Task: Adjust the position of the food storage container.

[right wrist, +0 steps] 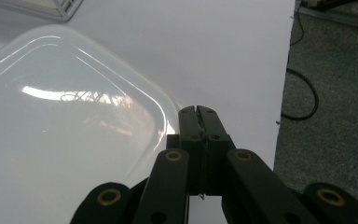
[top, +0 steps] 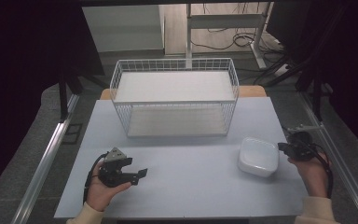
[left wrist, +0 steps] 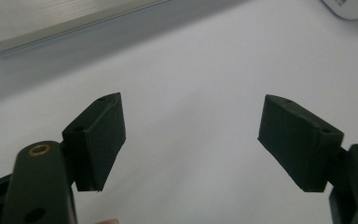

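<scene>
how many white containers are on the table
1. The white container sits on the table's right side, in front of the wire basket, right beside the right tool. None other shows; the basket looks empty.

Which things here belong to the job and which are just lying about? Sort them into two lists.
In the job:
- white dish, upside down on the table
- right claw, shut, right beside the dish's rim
- left claw, open, holding nothing

Lying about:
- wire basket, at the far side of the table
- cables on the floor
</scene>
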Tool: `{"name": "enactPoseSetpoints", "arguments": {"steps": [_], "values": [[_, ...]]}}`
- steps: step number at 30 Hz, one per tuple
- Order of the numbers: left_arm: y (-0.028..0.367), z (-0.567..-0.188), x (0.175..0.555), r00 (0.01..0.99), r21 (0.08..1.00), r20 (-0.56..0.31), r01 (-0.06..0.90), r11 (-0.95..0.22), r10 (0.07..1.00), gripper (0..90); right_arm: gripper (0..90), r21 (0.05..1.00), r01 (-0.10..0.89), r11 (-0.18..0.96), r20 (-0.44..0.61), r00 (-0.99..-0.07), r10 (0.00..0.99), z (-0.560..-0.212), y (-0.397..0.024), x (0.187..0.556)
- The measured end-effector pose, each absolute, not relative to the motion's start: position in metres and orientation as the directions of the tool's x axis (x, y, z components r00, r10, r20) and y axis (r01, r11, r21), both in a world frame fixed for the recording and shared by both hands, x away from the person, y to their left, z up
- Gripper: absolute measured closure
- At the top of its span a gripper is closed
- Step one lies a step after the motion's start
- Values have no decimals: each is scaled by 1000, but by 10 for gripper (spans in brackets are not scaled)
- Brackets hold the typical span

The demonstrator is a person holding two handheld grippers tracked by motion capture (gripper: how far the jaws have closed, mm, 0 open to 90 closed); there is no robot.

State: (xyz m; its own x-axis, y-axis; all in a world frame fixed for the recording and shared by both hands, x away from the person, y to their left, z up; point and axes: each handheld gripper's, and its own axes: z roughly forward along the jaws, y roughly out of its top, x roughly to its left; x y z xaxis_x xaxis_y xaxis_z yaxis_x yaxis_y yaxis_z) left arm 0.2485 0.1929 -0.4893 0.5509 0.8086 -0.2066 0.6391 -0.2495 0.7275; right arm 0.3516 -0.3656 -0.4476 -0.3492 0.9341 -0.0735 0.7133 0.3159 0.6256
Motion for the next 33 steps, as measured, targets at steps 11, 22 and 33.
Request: {"name": "enactPoseSetpoints", "arguments": {"steps": [11, 22, 33], "values": [[191, -490, 249, 555, 726, -202, 638, -257, 807, 226, 893, 631, 717, 295, -17, -367, 930, -454, -374, 354], [194, -490, 248, 552, 727, -202, 638, -254, 809, 226, 893, 599, 719, 354, 35, -464, 885, -452, -348, 343], [194, -488, 247, 555, 731, -200, 633, -254, 807, 226, 893, 575, 709, 408, 75, -542, 837, -455, -309, 314]]}}
